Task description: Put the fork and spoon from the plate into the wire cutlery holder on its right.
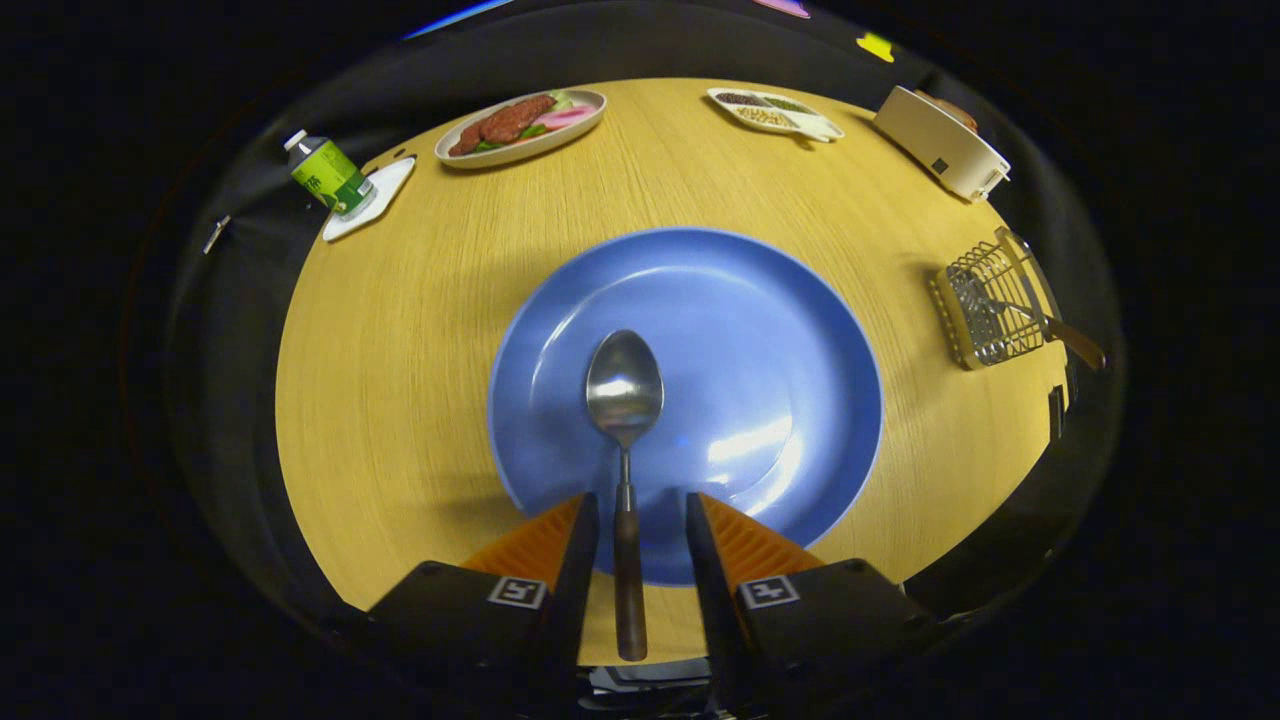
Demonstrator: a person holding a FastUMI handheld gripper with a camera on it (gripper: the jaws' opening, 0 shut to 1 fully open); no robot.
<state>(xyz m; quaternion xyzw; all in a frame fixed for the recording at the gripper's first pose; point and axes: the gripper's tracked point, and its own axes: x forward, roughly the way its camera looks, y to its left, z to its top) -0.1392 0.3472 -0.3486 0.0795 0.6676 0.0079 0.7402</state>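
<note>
1. The gripper hung open, its fingers apart on either side of the spoon's handle without touching it.
2. The spoon lay on the blue plate, bowl ahead of the fingers.
3. The wire cutlery holder, near the table's right edge, held a fork.

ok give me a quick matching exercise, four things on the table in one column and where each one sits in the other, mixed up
Things:
1. spoon
2. fork
3. green bottle
4. tongs

Places:
A. standing on a white coaster
B. open, one finger on each side of the spoon's handle
C. in the wire cutlery holder
D. bowl resting on the blue plate, handle reaching back between the fingers

Pairs: 1-D, 2-C, 3-A, 4-B
</note>
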